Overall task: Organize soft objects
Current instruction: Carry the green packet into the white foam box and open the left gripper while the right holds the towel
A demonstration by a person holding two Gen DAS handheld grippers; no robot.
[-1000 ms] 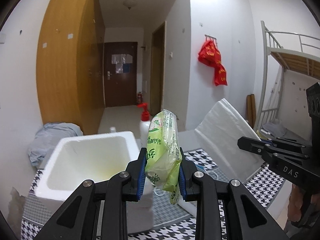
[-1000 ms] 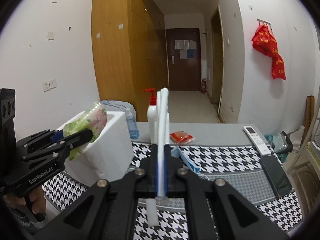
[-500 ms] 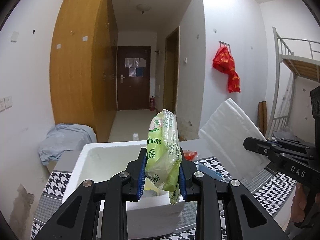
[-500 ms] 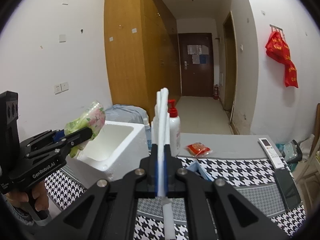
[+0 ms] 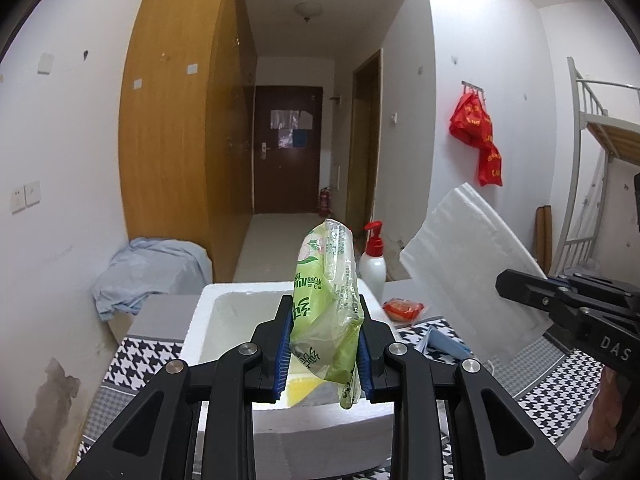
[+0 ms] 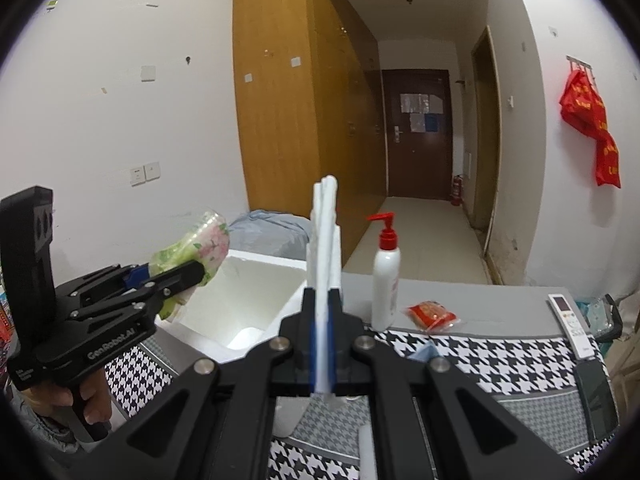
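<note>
two things are in my tongs at once, and that is where the trouble lies. the biggest piece is the white foam box [image 5: 236,320] on the checked desk [image 6: 500,360], open at the top. its foam lid [image 5: 472,264] is pinched by one edge in my right tongs [image 6: 323,364], which are closed tight on it; it stands on edge, long side running up and away from me. held by so thin a strip, i judge the lid could pivot or snap, or swing into the pump bottle [image 6: 386,276] just beside the box and tip it.

my left tongs [image 5: 324,344] are clamped on the green tissue pack [image 5: 326,304], which sits above the near side of the box's opening. the pack stands upright, its long axis nearly vertical, top end leaning slightly away toward the hallway, bottom corner hanging below the pads. the wrapper is slick and soft, so i think it could slide through the grip, and letting go too early might catch it on the near rim and drop it outside. a small red packet [image 5: 402,308] lies on the desk beyond the box, well clear.
</note>
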